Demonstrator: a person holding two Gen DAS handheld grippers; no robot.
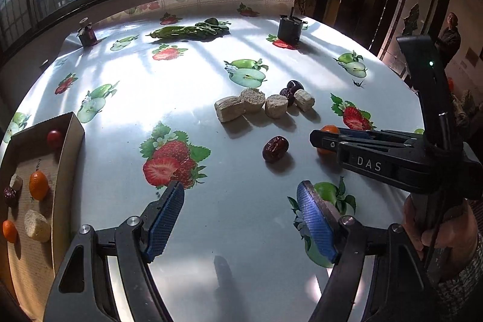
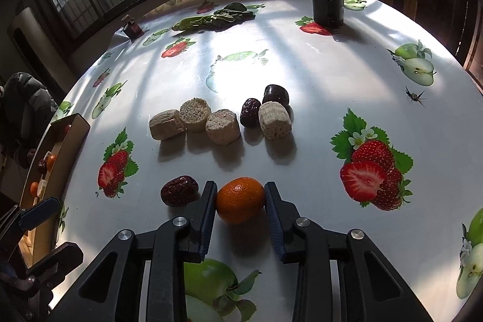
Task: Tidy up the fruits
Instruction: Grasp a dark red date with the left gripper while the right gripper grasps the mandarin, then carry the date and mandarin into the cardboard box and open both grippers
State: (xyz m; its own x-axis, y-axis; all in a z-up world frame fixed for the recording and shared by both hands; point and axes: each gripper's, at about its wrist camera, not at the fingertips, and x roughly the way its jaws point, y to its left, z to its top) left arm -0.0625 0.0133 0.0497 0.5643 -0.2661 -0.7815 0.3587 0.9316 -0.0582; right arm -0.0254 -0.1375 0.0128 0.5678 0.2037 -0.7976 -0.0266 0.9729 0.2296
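Note:
My right gripper (image 2: 240,196) is shut on a small orange (image 2: 240,199) that rests on the table; it also shows in the left wrist view (image 1: 327,131). A red date (image 2: 179,190) lies just left of it. My left gripper (image 1: 240,198) is open and empty above the table. A cardboard tray (image 1: 65,168) at the left holds small oranges (image 1: 38,185), a date, a cherry tomato and pale cake pieces. Several pale round cakes (image 2: 222,126) with dark dates (image 2: 250,111) lie mid-table.
Leafy greens (image 1: 190,30) lie at the far side. A dark pot (image 2: 328,7) stands far right and a small dark jar (image 2: 132,27) far left. The tablecloth (image 2: 317,74) has printed fruit. An insect (image 2: 415,95) sits at the right.

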